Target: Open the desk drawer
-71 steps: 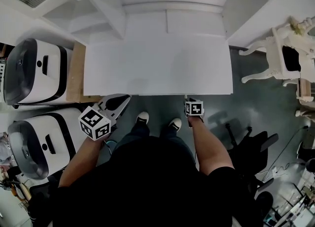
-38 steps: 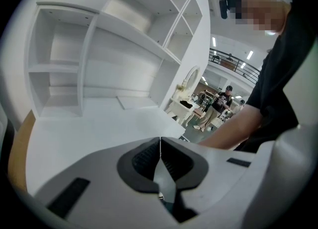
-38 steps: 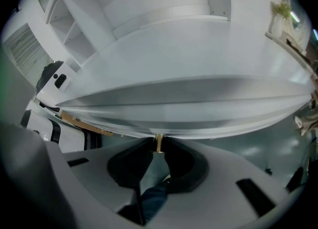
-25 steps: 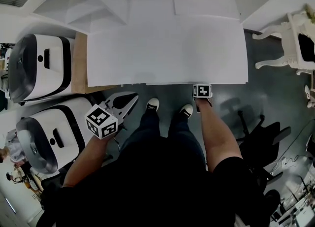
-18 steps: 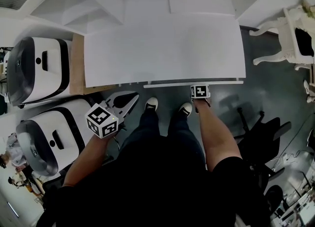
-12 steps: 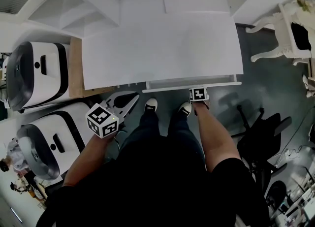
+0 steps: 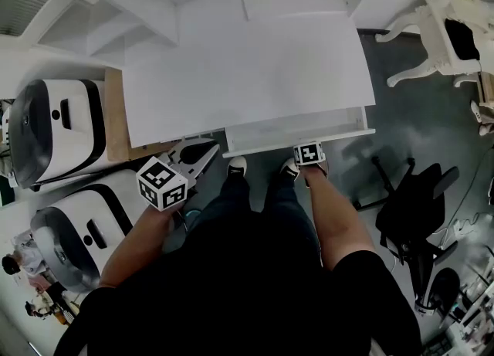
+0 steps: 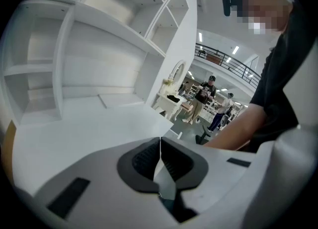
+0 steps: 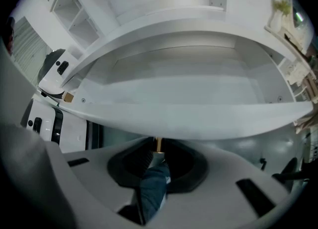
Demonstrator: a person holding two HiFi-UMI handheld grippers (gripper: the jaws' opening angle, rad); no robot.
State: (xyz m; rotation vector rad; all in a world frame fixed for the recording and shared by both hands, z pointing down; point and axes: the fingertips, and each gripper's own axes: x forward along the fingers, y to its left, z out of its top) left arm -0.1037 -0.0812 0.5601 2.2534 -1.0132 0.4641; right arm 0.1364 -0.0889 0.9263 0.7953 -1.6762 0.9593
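Observation:
The white desk (image 7: 247, 69) fills the top of the head view, and its drawer (image 7: 293, 127) stands partly pulled out on the right half, the inside bare. My right gripper (image 7: 308, 147) sits at the drawer front (image 7: 255, 148). In the right gripper view the jaws (image 9: 158, 153) are closed round a small brass knob (image 9: 157, 144) under the drawer front (image 9: 189, 121). My left gripper (image 7: 202, 150) hangs off the desk's front left corner, touching nothing. Its jaws (image 8: 160, 146) are shut and empty above the desk top (image 8: 74, 133).
Two white-and-black machines (image 7: 54, 130) (image 7: 77, 223) stand left of the desk beside a wooden board (image 7: 114, 130). A white ornate chair (image 7: 448, 30) is at the top right and a black office chair (image 7: 417, 208) at the right. The person's shoes (image 7: 237, 166) are just below the drawer.
The drawer has slid out of the desk toward the person, with the right gripper moving back along with its front. The left gripper has stayed where it was.

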